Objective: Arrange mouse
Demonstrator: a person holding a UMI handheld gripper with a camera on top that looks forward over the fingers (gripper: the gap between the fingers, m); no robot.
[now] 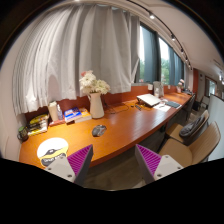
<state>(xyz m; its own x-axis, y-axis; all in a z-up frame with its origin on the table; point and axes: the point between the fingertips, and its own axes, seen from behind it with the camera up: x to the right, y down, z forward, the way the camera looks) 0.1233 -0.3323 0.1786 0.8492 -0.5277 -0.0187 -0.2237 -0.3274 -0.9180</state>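
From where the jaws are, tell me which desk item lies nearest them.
The round yellow-and-white disc at the desk's front edge, just beyond the open gripper. The mouse and vase sit farther back.

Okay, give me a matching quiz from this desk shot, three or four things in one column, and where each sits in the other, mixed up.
Things:
1. mouse
2. vase of flowers
3. round yellow object
4. gripper

Places:
A. by the curtain, behind the mouse
B. near desk edge, beside one finger
C. open, held short of the desk
D. mid-desk, beyond the fingers

Pairs: 1-D, 2-A, 3-B, 4-C
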